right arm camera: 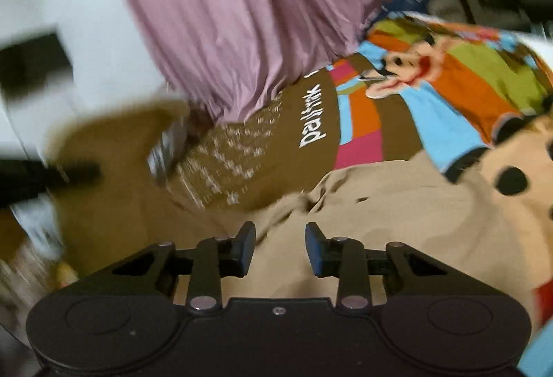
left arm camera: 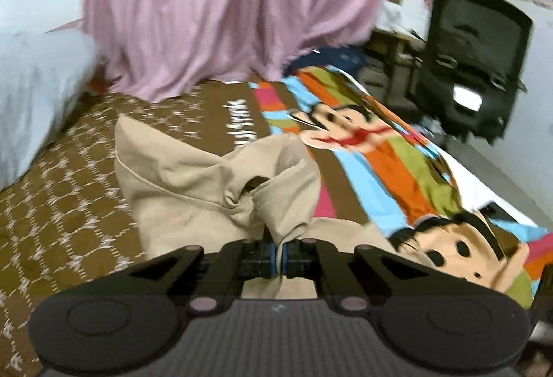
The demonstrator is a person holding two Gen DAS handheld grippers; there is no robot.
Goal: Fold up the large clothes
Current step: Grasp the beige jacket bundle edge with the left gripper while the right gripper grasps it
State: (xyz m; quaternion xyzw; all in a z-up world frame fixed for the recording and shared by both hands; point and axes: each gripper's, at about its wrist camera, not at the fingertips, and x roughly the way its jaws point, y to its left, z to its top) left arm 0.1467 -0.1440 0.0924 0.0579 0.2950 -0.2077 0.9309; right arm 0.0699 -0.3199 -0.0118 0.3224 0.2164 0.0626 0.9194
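Note:
A beige garment (left arm camera: pixel 193 190) lies bunched on a bed with a brown and cartoon-print bedspread (left arm camera: pixel 62 204). My left gripper (left arm camera: pixel 279 256) is shut on a gathered fold of this garment, and the cloth rises from the pinch in a crumpled peak. In the right wrist view the same beige garment (right arm camera: pixel 397 221) spreads out under and ahead of my right gripper (right arm camera: pixel 280 247). Its jaws stand apart with a clear gap, just above the cloth, and nothing is pressed between the pads. The picture is blurred on the left side.
A pink curtain (left arm camera: pixel 224 7) hangs down at the far end of the bed. White bedding (left arm camera: pixel 31 93) lies at the left. A black office chair (left arm camera: pixel 477 59) stands beside the bed at the right, in front of a cluttered desk.

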